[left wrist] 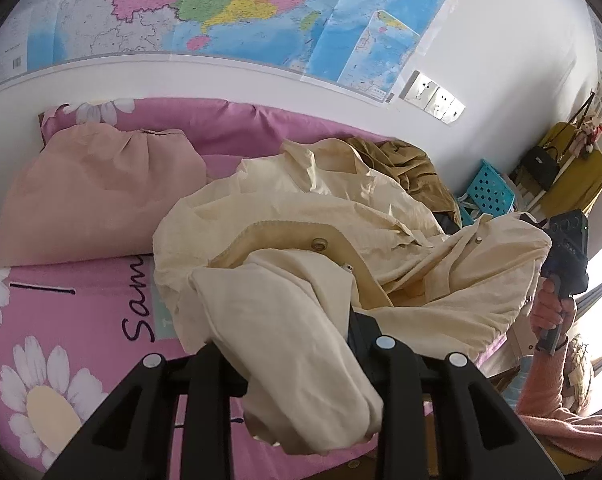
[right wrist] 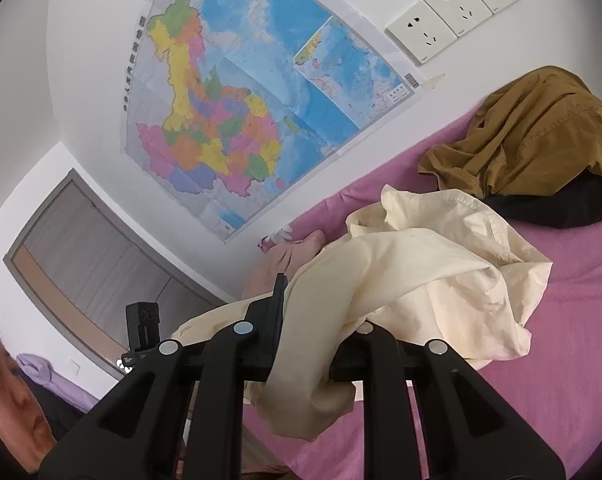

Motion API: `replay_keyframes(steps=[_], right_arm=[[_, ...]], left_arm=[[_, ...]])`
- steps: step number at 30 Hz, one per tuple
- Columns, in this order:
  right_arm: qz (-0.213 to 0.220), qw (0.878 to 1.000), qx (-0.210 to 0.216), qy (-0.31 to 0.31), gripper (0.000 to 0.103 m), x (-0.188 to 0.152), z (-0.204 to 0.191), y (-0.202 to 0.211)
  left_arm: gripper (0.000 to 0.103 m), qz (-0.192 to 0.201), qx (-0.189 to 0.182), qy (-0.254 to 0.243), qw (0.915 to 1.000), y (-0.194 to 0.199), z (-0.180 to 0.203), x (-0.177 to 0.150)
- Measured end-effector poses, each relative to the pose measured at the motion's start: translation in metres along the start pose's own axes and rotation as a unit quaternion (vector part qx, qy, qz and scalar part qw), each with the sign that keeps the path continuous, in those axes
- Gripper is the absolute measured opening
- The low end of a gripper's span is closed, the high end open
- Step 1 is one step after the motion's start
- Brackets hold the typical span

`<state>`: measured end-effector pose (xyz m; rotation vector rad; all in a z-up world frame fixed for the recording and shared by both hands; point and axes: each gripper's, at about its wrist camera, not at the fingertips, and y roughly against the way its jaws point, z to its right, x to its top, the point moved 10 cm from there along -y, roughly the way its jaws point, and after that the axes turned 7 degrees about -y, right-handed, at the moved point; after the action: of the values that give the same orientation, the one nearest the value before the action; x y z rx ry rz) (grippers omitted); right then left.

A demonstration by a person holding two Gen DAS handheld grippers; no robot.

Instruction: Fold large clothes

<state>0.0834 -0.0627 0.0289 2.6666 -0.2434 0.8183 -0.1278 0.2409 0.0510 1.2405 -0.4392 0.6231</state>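
A large cream shirt lies crumpled on the pink bed. My left gripper is shut on a fold of the cream shirt, which drapes over its fingers and hides the tips. My right gripper is shut on another part of the same shirt and lifts it off the bed. The right gripper's body also shows in the left wrist view, held by a hand at the right.
A folded pink garment lies at the bed's left. A brown garment and a black one lie behind the shirt by the wall. A blue basket and hanging bags stand beyond the bed.
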Motion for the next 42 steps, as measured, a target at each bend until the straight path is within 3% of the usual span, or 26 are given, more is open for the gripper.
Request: replay_keyframes(steps=[19,42], right_arm=[[0.01,1.0,-0.006,-0.029,0.016,0.04,0.014,-0.023],[0.009,0.997,-0.025,-0.07,0.017,0.076,0.042,-0.05]], left_arm=[[0.031,-0.023,-0.004,0.011,0.9997,-0.015,-0.011,0.034],[0.031,-0.05,0.023,0.028,0.9981,-0.042,-0.027,0.079]])
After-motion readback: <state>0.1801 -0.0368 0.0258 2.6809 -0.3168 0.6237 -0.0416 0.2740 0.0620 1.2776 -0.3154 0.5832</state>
